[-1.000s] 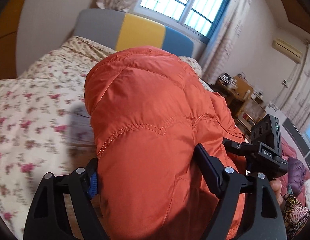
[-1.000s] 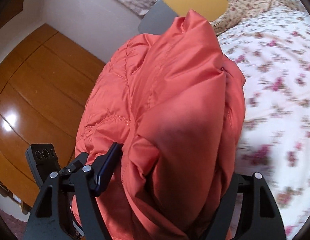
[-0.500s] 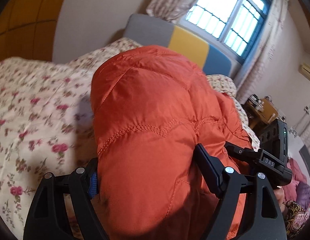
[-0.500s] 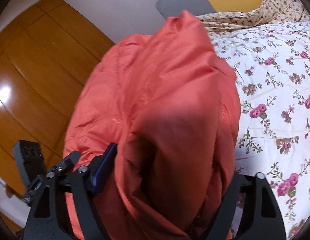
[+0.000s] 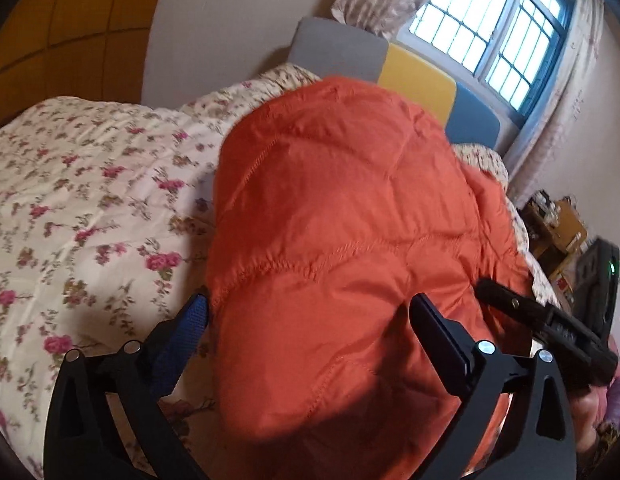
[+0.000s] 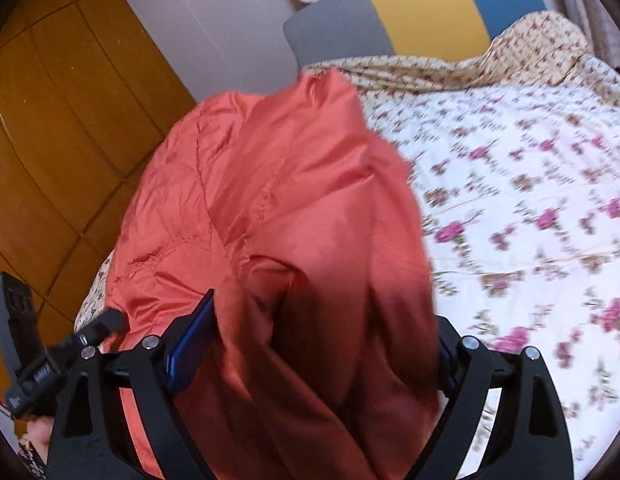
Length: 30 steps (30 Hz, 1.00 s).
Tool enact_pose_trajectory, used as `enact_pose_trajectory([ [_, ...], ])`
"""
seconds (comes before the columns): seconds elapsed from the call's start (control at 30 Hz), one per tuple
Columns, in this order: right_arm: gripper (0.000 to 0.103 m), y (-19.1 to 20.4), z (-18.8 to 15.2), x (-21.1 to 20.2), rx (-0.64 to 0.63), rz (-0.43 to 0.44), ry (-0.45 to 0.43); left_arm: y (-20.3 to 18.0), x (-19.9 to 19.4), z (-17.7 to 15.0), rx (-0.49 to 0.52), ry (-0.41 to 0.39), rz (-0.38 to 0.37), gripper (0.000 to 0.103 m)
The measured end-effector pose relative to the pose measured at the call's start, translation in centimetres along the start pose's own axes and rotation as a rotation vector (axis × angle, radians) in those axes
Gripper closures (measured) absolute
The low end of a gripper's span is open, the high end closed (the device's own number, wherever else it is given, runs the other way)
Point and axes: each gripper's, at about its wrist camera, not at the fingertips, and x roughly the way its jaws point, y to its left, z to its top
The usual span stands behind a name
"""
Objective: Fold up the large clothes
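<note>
An orange quilted down jacket [image 5: 341, 216] fills the middle of both views and hangs over a bed with a floral cover [image 5: 82, 200]. My left gripper [image 5: 310, 320] is shut on a thick bunch of the jacket, its fabric bulging between the two fingers. My right gripper [image 6: 321, 332] is shut on another bunch of the jacket [image 6: 294, 208]. The other gripper shows at the right edge of the left wrist view [image 5: 549, 324] and at the lower left of the right wrist view [image 6: 34, 364]. The jacket hides most of both grips.
A grey, yellow and blue headboard [image 5: 413, 76] stands at the bed's far end under a window [image 5: 493, 20]. Wooden wardrobe doors [image 6: 54, 128] line the left side. A cluttered wooden desk [image 5: 557, 224] stands to the right of the bed.
Both grippers have carried the jacket over the bed and tilted; more of the floral cover and headboard shows now. Both grips have stayed shut on the jacket.
</note>
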Motion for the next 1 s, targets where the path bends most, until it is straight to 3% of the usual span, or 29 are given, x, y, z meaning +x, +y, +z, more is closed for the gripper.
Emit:
enact_pose_trajectory([
  [0.17, 0.014, -0.5, 1.5, -3.7, 0.029, -0.11, -0.143, -0.5, -2.1, 2.1, -0.029, -0.077, 0.015, 0.003],
  [0.3, 0.02, 1.4, 4.4, -3.7, -0.019, -0.089, -0.199, -1.8, -1.3, 4.4, 0.004, -0.09, 0.033, 0.003],
  [0.43, 0.039, 4.9, 6.9, -0.7, -0.133, -0.104, -0.181, -3.1, 1.1, 7.5, 0.033, -0.102, 0.075, 0.003],
  [0.63, 0.051, 5.5, 9.2, 6.0, -0.129, -0.157, -0.08, -4.4, 6.0, 10.2, 0.099, -0.031, 0.142, 0.003],
  [0.8, 0.052, 2.9, 8.8, 9.8, -0.086, -0.191, -0.007, -3.9, 8.9, 10.1, 0.089, 0.007, 0.144, 0.003],
  [1.0, 0.052, 1.3, 7.9, 11.3, -0.075, -0.2, 0.019, -4.1, 11.6, 9.5, 0.101, 0.051, 0.164, 0.003],
])
